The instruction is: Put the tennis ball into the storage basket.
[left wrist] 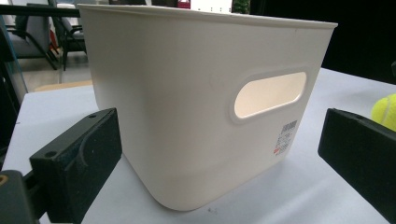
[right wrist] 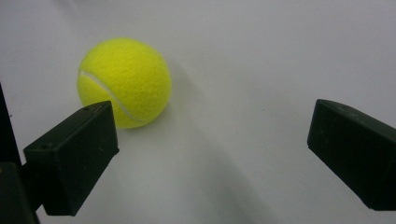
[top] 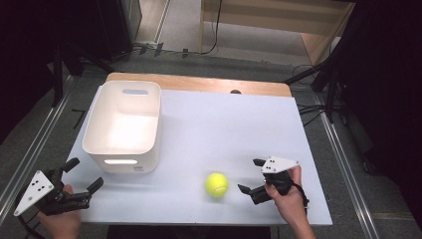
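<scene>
On table: tennis ball [top: 217, 184] beside white bin [top: 124, 124] | both hand-held grippers (left [top: 83, 176], right [top: 251, 176]) spread, holding nothing

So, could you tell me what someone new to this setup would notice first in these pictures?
The bright yellow tennis ball stands out, lying alone on the pale table near its front edge, just ahead of the open right hand-held gripper. Next comes the big white bin with cut-out handles, standing upright at the table's left. The left hand-held gripper, also open, points at its near corner.
</scene>
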